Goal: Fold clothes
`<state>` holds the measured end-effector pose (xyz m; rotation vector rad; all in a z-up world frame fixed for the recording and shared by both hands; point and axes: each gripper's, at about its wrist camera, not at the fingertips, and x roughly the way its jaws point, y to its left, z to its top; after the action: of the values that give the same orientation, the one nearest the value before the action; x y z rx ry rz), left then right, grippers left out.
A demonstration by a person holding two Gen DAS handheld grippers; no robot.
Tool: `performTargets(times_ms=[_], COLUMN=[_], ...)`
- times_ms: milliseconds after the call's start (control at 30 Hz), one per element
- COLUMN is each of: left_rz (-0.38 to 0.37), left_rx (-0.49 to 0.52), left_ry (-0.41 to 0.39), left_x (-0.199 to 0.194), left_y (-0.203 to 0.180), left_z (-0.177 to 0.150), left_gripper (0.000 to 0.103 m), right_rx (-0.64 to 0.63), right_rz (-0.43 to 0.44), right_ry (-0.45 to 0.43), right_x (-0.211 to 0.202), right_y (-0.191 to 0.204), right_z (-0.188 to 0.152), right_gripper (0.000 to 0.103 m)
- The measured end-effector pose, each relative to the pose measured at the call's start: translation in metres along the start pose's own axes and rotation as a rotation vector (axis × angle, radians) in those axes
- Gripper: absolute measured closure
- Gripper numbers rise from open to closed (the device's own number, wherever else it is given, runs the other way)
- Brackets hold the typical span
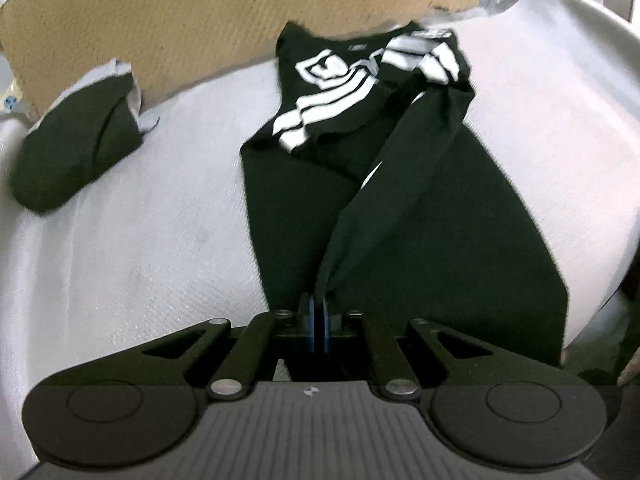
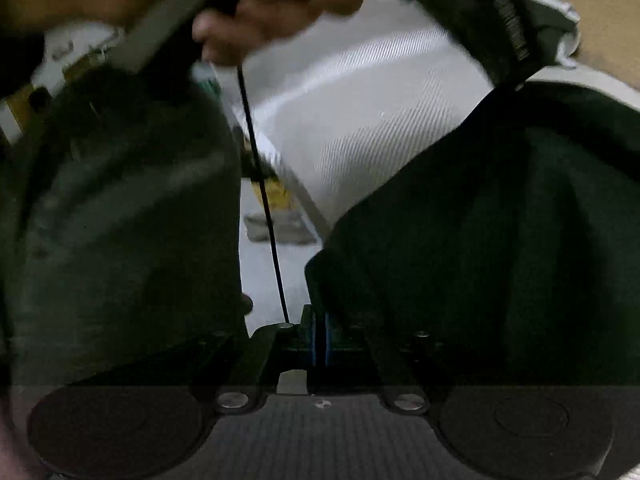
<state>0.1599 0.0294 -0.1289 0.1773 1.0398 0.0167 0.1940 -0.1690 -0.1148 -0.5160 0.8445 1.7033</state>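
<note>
A black garment (image 1: 360, 200) with white stripes and a white print lies lengthwise on a white cloth-covered surface (image 1: 140, 220). One long dark part of it is pulled up in a ridge toward my left gripper (image 1: 319, 312), which is shut on that fabric near the garment's near end. In the right wrist view the same black garment (image 2: 480, 220) fills the right side in blurred folds. Its edge runs into my right gripper (image 2: 320, 328), which is shut on it just past the white surface's (image 2: 360, 120) edge.
A folded dark garment (image 1: 76, 148) with a grey edge sits at the left of the surface. A brown board (image 1: 180, 20) stands behind. A person's hand (image 2: 272, 12), a thin black cable (image 2: 260, 184) and dark clothing (image 2: 120, 220) are close on the left above the floor (image 2: 264, 280).
</note>
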Motion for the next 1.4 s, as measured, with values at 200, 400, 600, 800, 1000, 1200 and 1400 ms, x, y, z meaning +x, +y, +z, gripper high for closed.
performTargets(times_ms=[200, 400, 600, 800, 1000, 1200, 1400], left_rz=[-0.017, 0.068, 0.031, -0.024, -0.059, -0.047, -0.047], left_rx=[0.044, 0.124, 0.061, 0.127, 0.225, 0.286, 0.283], left_ry=[0.041, 0.119, 0.064, -0.032, -0.114, -0.19, -0.269], left_x=[0.012, 0.022, 0.012, -0.001, 0.007, 0.021, 0.036], left_y=[0.001, 0.003, 0.016, -0.008, -0.058, -0.102, -0.125], left_z=[-0.001, -0.009, -0.004, 0.006, 0.036, 0.077, 0.117], left_gripper=[0.093, 0.095, 0.094, 0.089, 0.076, 0.071, 0.062], right_rx=[0.234, 0.286, 0.354, 0.479, 0.522, 0.552, 0.645], right_rz=[0.136, 0.266, 0.023, -0.185, -0.468, -0.623, -0.635], right_ry=[0.016, -0.071, -0.252, -0.465, -0.545, -0.58, -0.645], right_x=[0.01, -0.039, -0.088, -0.13, -0.139, -0.148, -0.166], right_y=[-0.047, -0.077, -0.109, -0.155, -0.177, -0.212, -0.264], right_z=[-0.017, -0.026, -0.032, -0.063, -0.067, -0.076, -0.089], right_gripper=[0.083, 0.063, 0.062, 0.062, 0.062, 0.062, 0.062])
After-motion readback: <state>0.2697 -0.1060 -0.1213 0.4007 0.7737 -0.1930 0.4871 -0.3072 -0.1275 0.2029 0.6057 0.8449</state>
